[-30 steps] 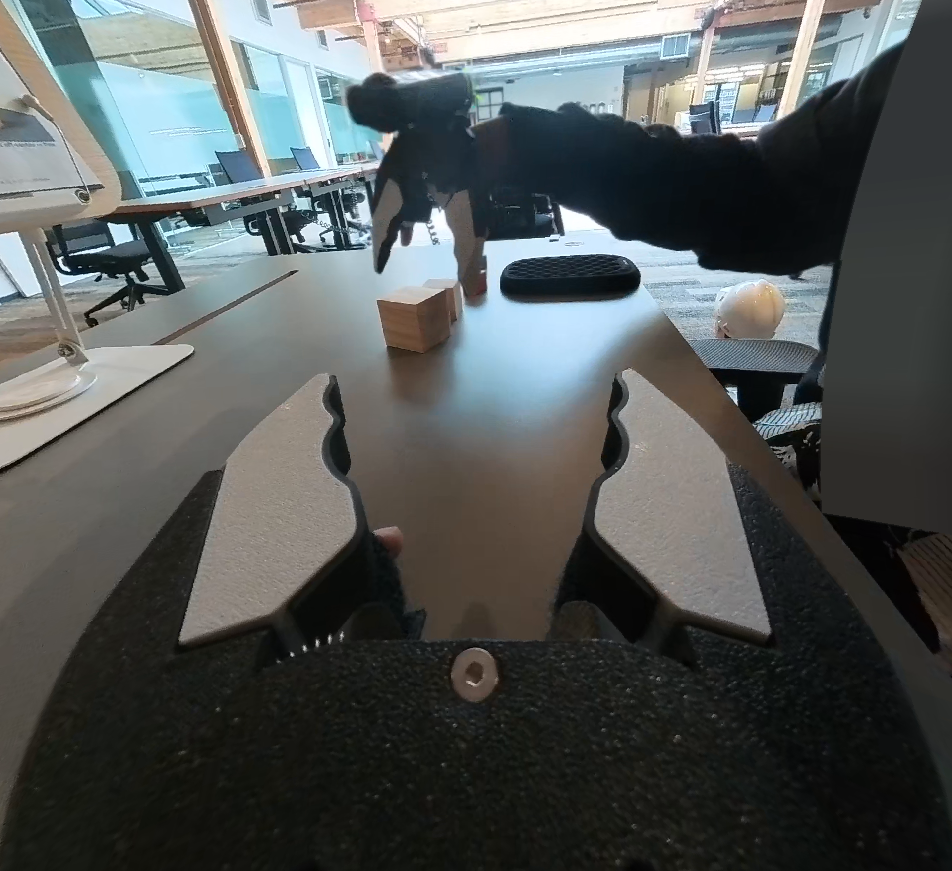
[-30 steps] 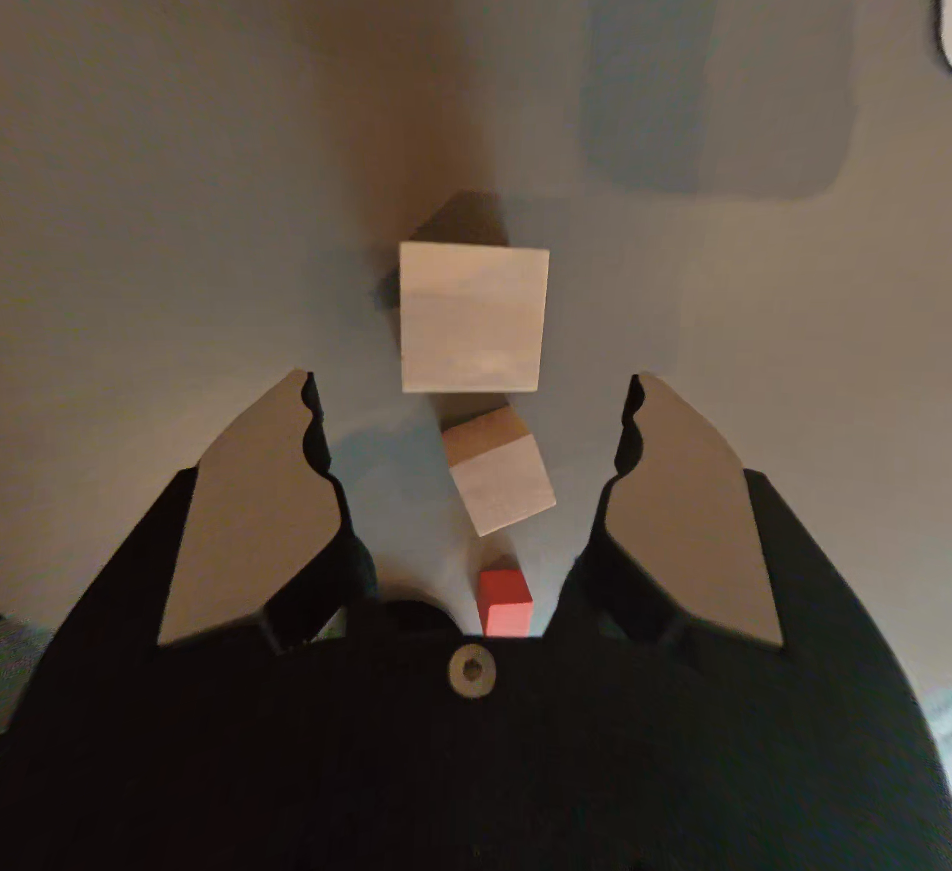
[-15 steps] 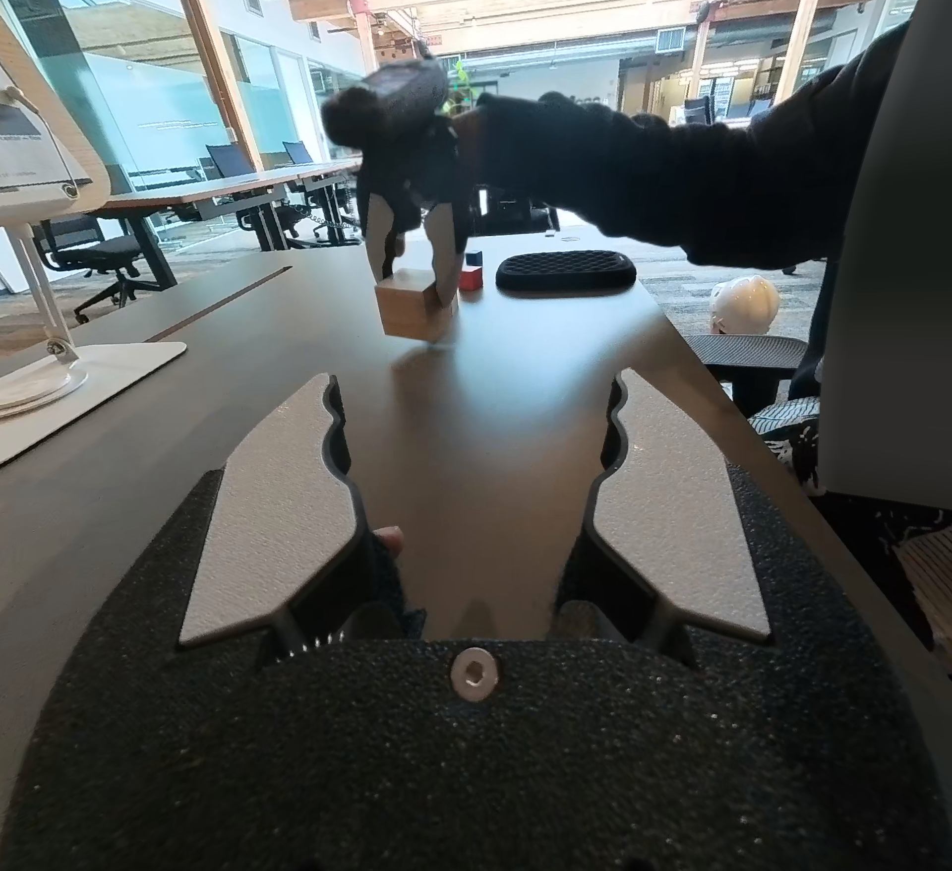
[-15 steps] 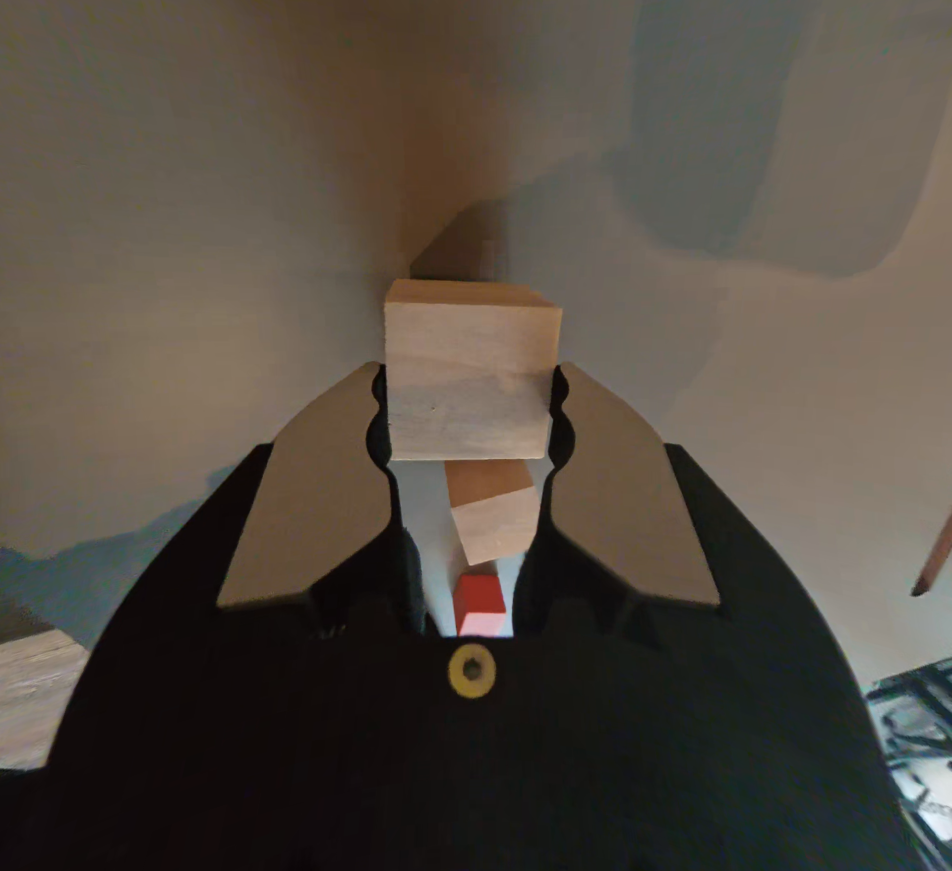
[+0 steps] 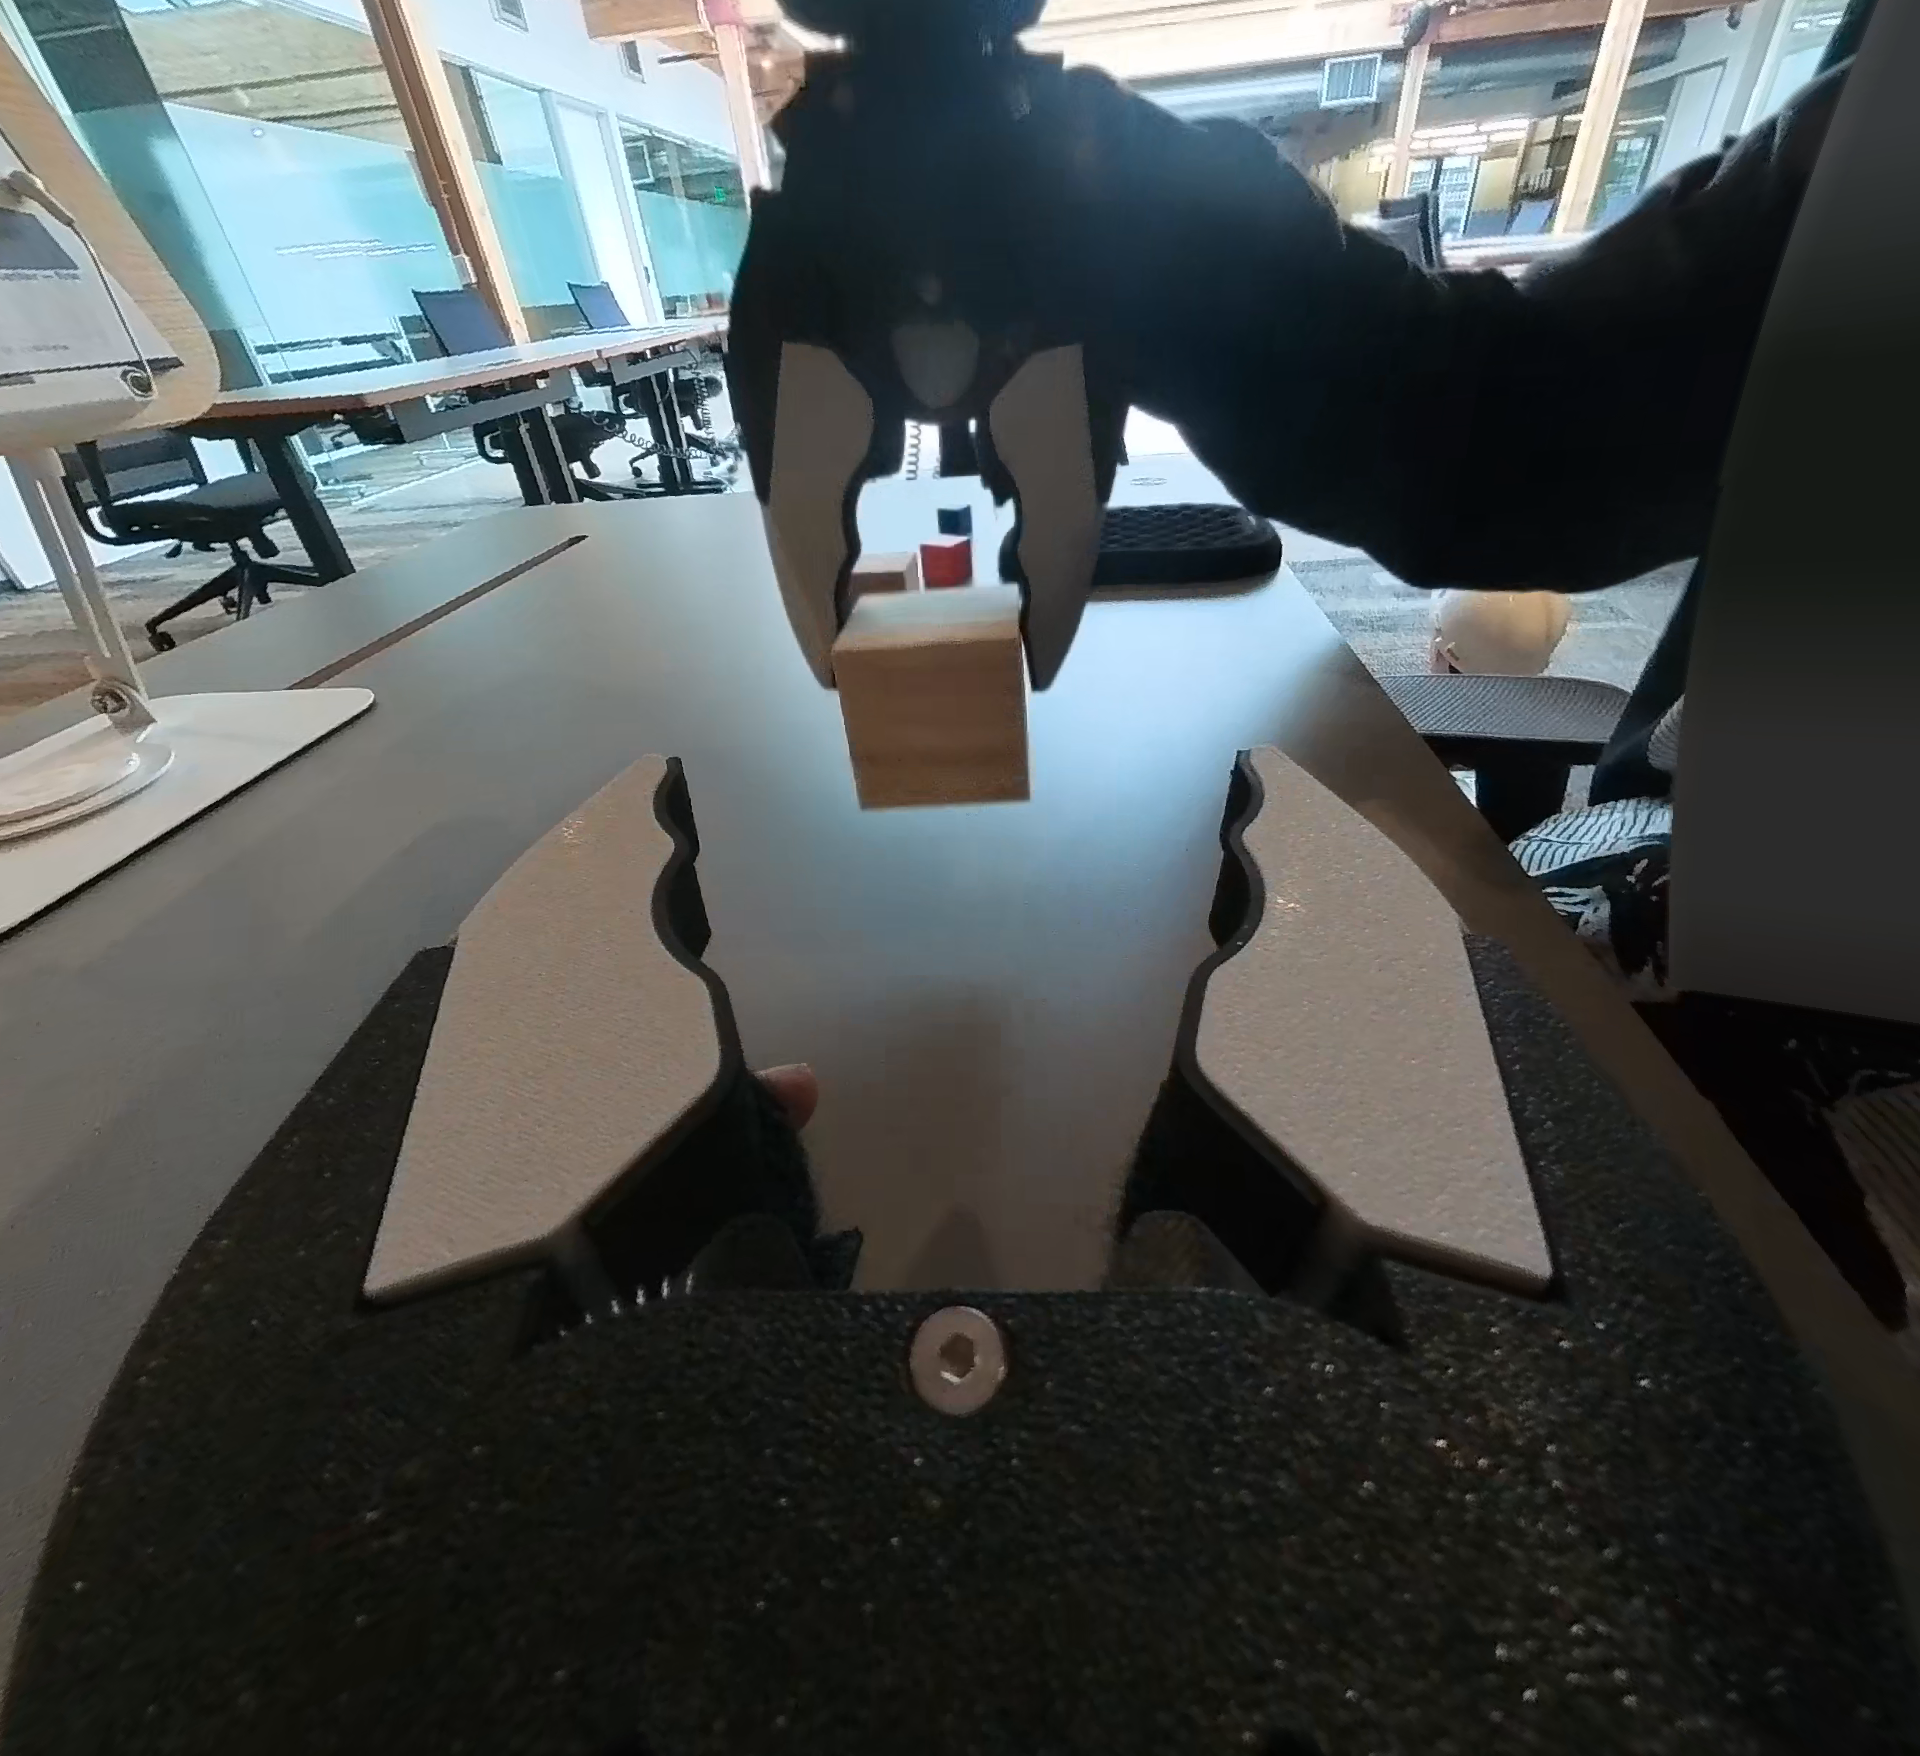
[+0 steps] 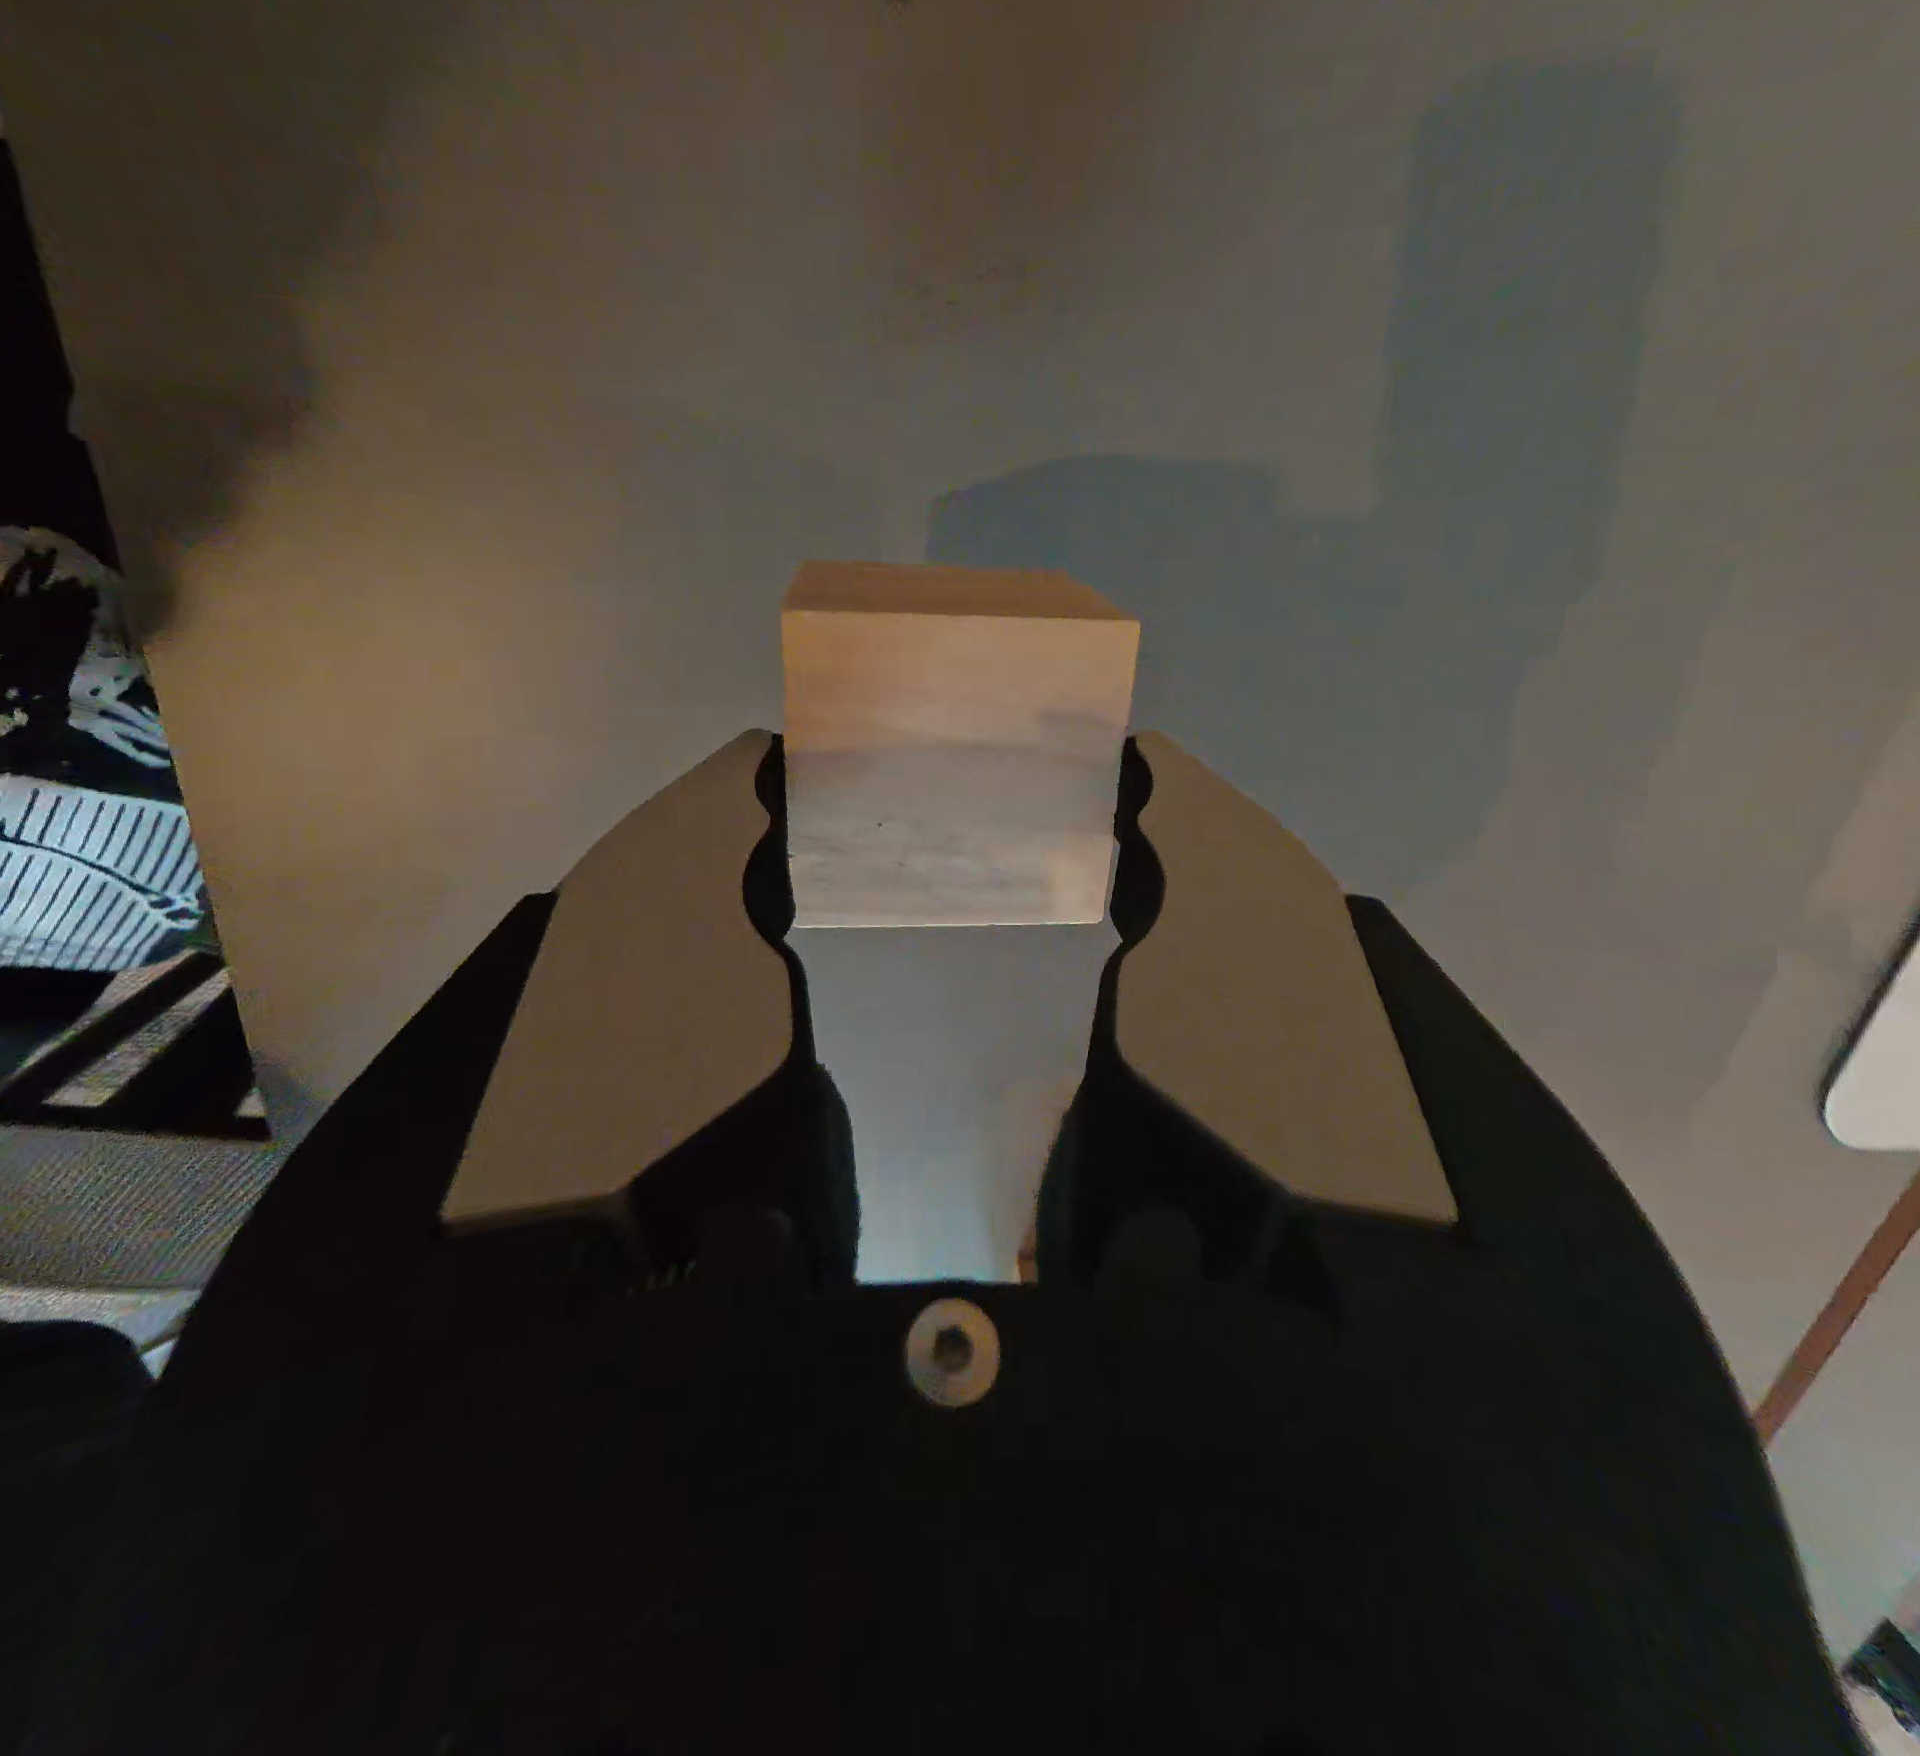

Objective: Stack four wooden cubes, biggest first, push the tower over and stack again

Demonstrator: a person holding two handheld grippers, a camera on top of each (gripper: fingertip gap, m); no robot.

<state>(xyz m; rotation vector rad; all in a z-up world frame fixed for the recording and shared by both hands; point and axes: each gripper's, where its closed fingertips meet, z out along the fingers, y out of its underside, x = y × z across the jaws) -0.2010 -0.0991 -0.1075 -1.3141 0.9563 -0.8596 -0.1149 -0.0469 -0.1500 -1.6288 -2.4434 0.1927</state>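
Observation:
My right gripper is shut on the biggest wooden cube and holds it above the dark table. In the left wrist view that gripper hangs point-down with the cube lifted clear of the table, just beyond my left gripper's fingertips. My left gripper is open and empty, low over the near table. Farther back on the table lie a smaller wooden cube, a red cube and a small blue cube.
A black mesh pad lies at the far right of the table. A white lamp base stands at the left. A chair and the table's right edge are close on the right. A dark sleeve reaches in from the right.
My right gripper closed on the biggest cube, lifted it off the table and carried it toward my left gripper. The other cubes stayed behind. My left gripper has not moved.

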